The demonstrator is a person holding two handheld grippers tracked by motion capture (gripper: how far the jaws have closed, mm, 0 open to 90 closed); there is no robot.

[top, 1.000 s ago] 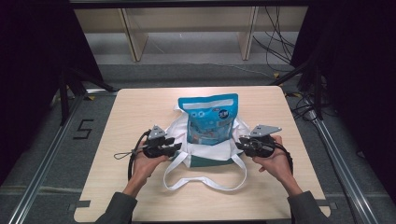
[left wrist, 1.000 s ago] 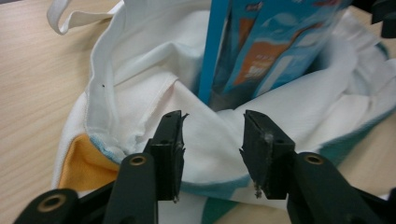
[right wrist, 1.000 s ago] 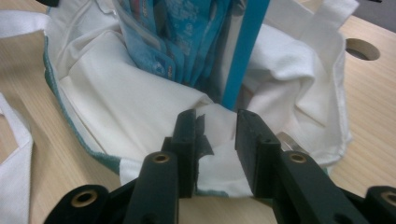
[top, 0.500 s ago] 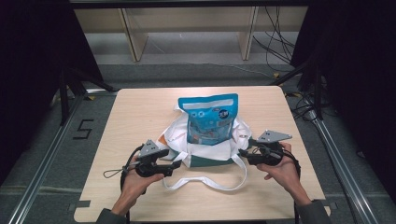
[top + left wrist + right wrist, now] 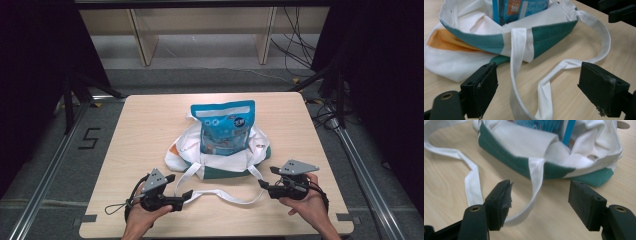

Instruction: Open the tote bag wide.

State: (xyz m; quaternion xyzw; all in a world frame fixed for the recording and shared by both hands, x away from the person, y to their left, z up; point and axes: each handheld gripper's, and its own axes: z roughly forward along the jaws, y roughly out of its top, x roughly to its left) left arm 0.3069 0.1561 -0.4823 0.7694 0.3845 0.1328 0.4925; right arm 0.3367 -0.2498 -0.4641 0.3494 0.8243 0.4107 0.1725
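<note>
Your left tongs sit in the lower left of the high view with the jaws spread wide and nothing gripped; in the left gripper view the white strap of the tote bag runs down between the two jaws without touching either. Your right tongs sit in the lower right of the high view, jaws likewise wide apart and empty; in the right gripper view the strap loops between them and curls away to the upper left, lying flat on the desk.

The tote bag, white with a teal band and an orange patch, lies at the centre of the high view, just above and between both tongs. Its mouth faces you, and the long strap trails from it towards the bottom of the frame, reaching almost from one pair of tongs to the other. A blue snack pouch stands half in the bag, its top sticking out towards the upper part of the frame.

Your left hand and right hand come in from the bottom edge, each wrapped around its handle low over the desk, tongs pointing inward at the strap. A black cable loops to the left of your left hand.

Beyond the desk, at the top of the frame, stand pale wooden shelf legs, with cables on the floor at the upper right.
</note>
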